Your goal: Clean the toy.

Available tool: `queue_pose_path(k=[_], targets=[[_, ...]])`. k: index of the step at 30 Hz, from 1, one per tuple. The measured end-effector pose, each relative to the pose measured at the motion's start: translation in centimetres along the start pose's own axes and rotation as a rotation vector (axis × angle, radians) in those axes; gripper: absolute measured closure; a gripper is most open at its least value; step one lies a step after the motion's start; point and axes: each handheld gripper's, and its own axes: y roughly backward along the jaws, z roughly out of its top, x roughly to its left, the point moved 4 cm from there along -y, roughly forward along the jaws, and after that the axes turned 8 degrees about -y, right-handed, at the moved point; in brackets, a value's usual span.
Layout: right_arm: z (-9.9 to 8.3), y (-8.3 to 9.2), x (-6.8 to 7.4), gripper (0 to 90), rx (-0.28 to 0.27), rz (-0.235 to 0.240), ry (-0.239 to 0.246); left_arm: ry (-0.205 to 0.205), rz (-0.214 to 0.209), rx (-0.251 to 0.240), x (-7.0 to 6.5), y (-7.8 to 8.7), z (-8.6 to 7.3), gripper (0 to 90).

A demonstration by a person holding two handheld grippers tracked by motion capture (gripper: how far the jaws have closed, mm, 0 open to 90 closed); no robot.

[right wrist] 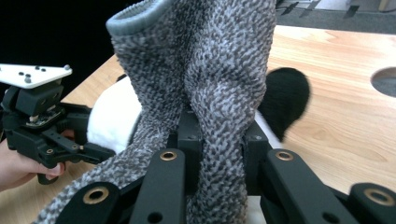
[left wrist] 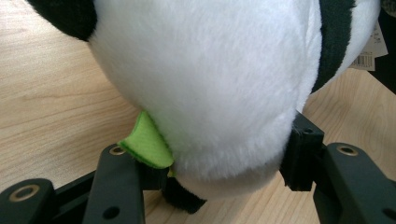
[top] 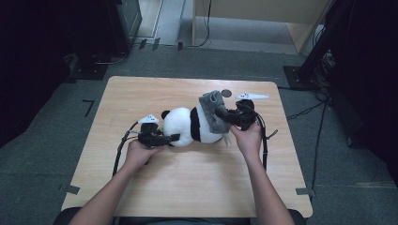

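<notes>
A black and white panda plush (top: pixel 187 124) lies on its side in the middle of the wooden table (top: pixel 187 187). My left gripper (top: pixel 174 138) is shut on its white head (left wrist: pixel 210 84), with a jaw pressing in on each side and a green felt tab (left wrist: pixel 147 147) beside one jaw. A grey knitted garment (top: pixel 213 110) covers the plush's other end. My right gripper (top: pixel 223 115) is shut on a bunched fold of that knit (right wrist: pixel 210 79). A black limb (right wrist: pixel 287 98) of the plush pokes out behind the knit.
A round hole (top: pixel 226 93) sits in the table near its far edge. A paper label (left wrist: pixel 369 51) hangs from the plush. Cables (top: pixel 119 150) trail from both grippers across the table. Dark equipment stands (top: pixel 319 51) flank the table on grey carpet.
</notes>
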Motion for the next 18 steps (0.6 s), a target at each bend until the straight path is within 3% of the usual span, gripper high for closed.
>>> queue_pose_path(k=[3,12,15,18], targets=[[-0.1,0.3,-1.1,76.3,-0.004,0.003,-0.029,-0.003,0.0,0.002,0.0,0.0,0.0,45.2],[-0.4,1.4,-4.0,77.8,0.0,-0.094,-0.088,-0.003,0.001,0.007,0.1,0.1,-0.1,44.9],[0.1,2.3,-3.7,77.9,-0.028,-0.082,-0.086,-0.01,0.005,0.005,0.1,0.0,-0.1,44.5],[1.2,3.4,-1.9,77.9,-0.068,-0.053,-0.042,-0.01,0.005,0.002,0.1,0.0,-0.1,44.2]])
